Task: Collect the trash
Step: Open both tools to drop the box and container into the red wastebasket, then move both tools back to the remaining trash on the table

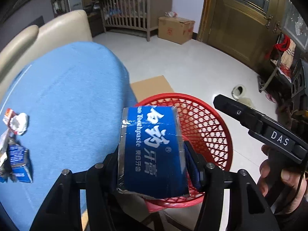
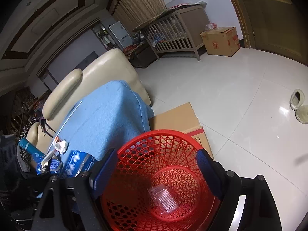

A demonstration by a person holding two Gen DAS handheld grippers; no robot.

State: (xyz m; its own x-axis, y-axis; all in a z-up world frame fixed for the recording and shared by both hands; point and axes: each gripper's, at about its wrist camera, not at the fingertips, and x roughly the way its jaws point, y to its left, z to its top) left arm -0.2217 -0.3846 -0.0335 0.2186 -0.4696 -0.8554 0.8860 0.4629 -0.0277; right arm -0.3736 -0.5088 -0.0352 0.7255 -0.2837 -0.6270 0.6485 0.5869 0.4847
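A blue toothpaste box [image 1: 154, 150] is held between the pads of the left gripper [image 1: 155, 165], which are closed across its two long sides, and it hangs over the near rim of the red mesh basket [image 1: 207, 123]. The box is judged light, hollow cardboard with a glossy, creased skin, so it is likely to crush or slide if squeezed hard; a hold across the flat sides, as now, seems best. The right gripper [image 2: 156, 175] is seen with its fingers spread wide and nothing between them, poised above the basket, where a clear plastic tray [image 2: 162, 200] already lies at the bottom. More trash is left on the blue cushion [image 1: 73, 88]: a crumpled white paper [image 1: 19, 123] and a small blue carton [image 1: 20, 159]. A flat cardboard box [image 2: 179, 119] sits behind the basket, and nothing is seen blocking the drop.
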